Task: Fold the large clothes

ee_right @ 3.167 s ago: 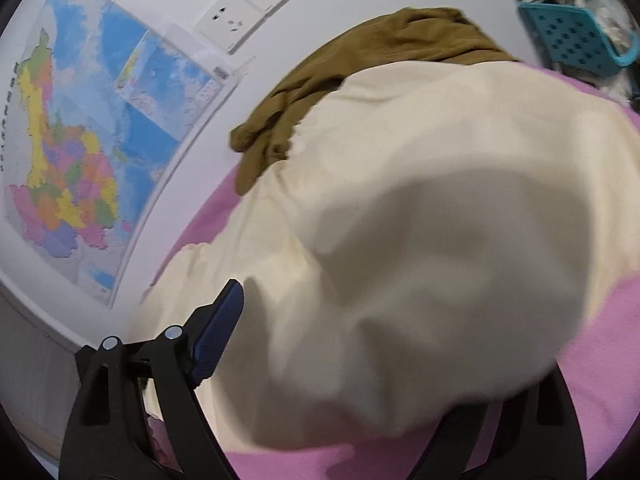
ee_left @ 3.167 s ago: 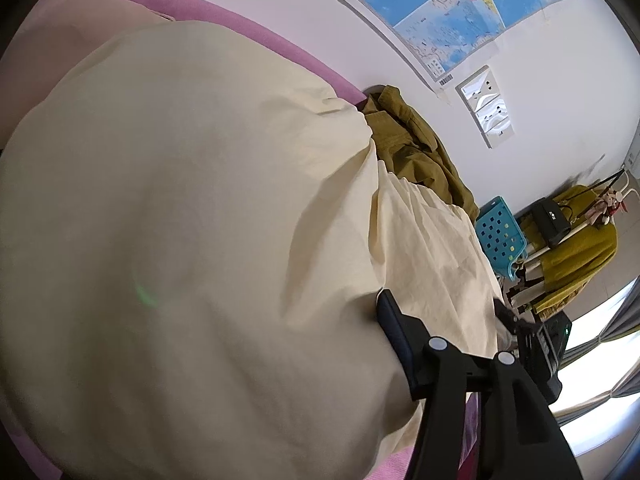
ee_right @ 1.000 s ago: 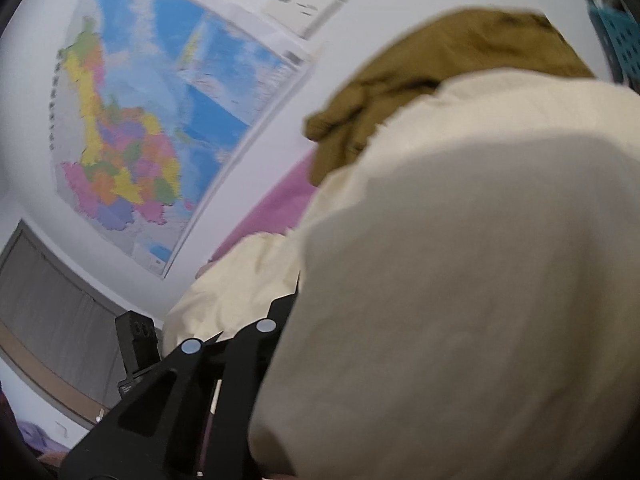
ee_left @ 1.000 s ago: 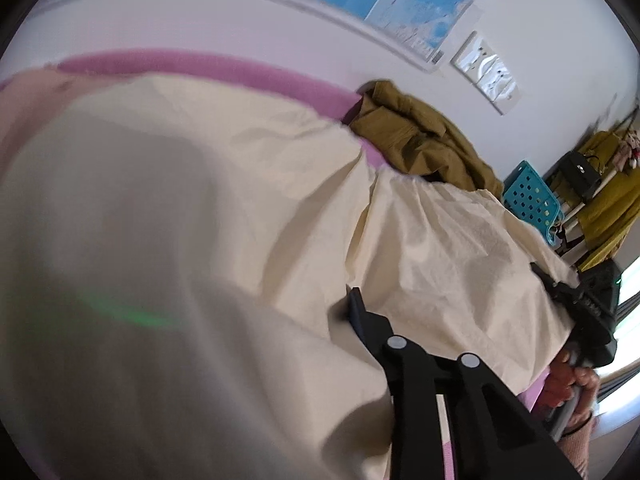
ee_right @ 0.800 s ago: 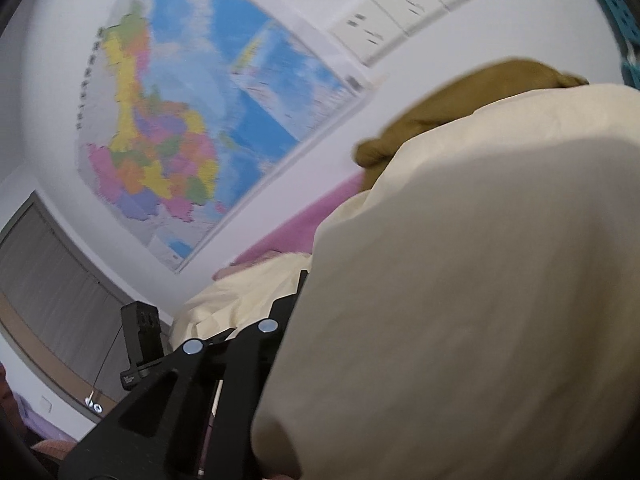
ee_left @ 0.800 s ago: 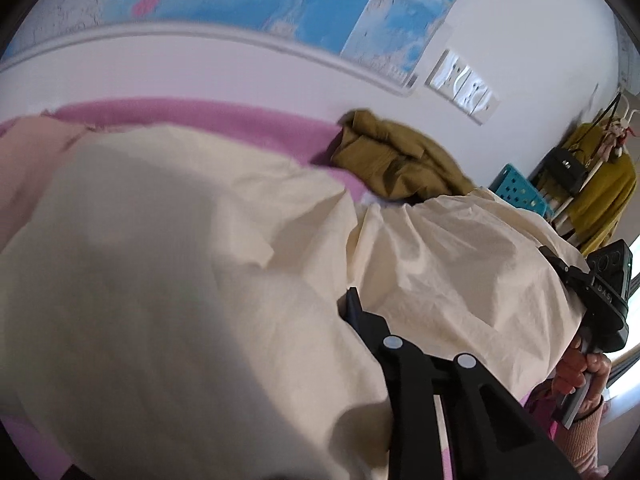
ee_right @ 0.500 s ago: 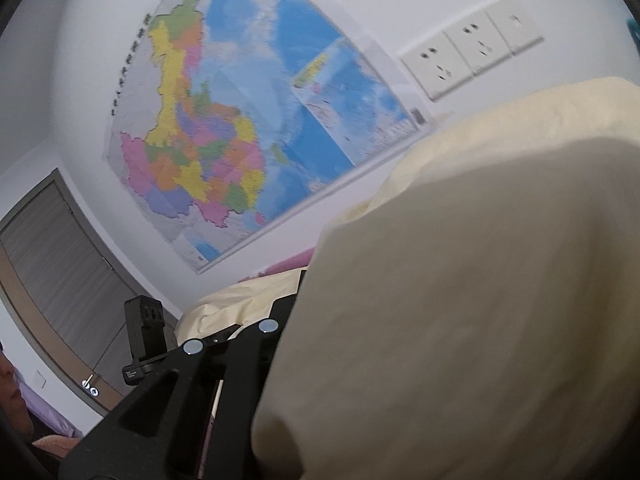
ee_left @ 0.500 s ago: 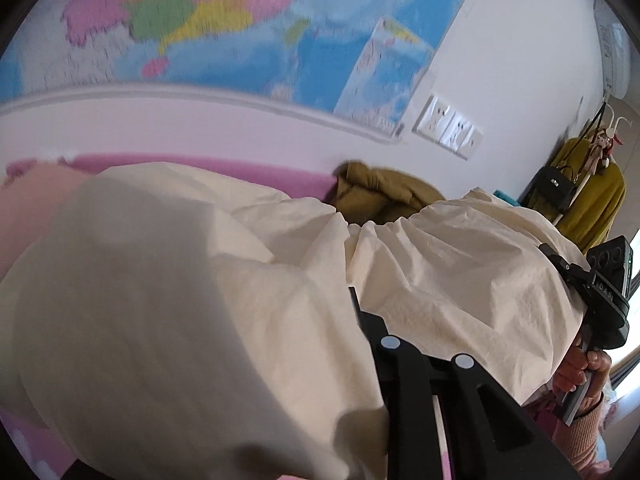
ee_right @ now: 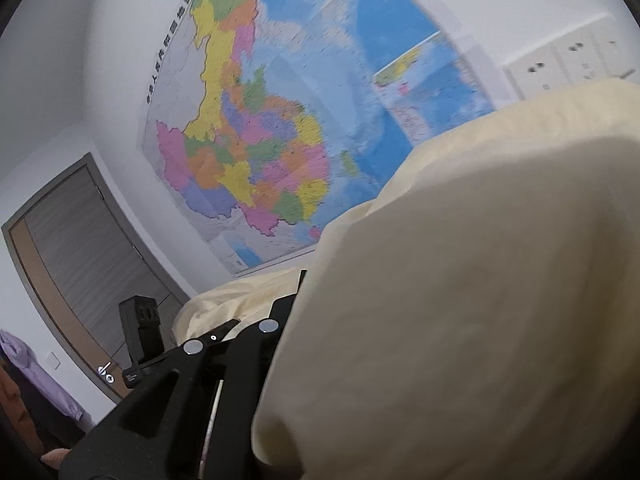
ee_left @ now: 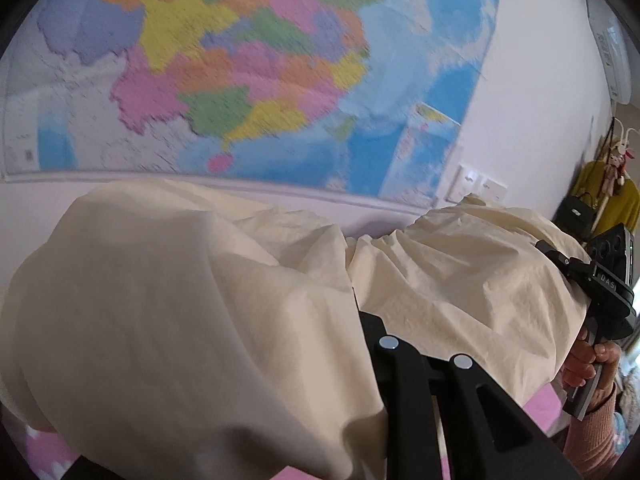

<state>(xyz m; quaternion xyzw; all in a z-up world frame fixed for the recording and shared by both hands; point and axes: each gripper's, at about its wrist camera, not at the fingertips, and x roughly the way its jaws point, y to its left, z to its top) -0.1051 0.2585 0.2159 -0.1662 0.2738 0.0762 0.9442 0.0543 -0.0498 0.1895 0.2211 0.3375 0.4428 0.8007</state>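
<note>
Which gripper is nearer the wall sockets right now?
Right. The right gripper holds the cream cloth just below the wall sockets; the left gripper grips the cloth farther along, under the map.

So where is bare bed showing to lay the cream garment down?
Two pink bed strips show in the left wrist view: one at lower left under the cream garment, one between its hanging edge and the right hand. Cloth hides the rest; the right wrist view shows no bed.

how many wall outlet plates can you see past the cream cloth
3 in the right wrist view, in a row at upper right. The cream cloth covers the wall below them, so more may be hidden.
</note>
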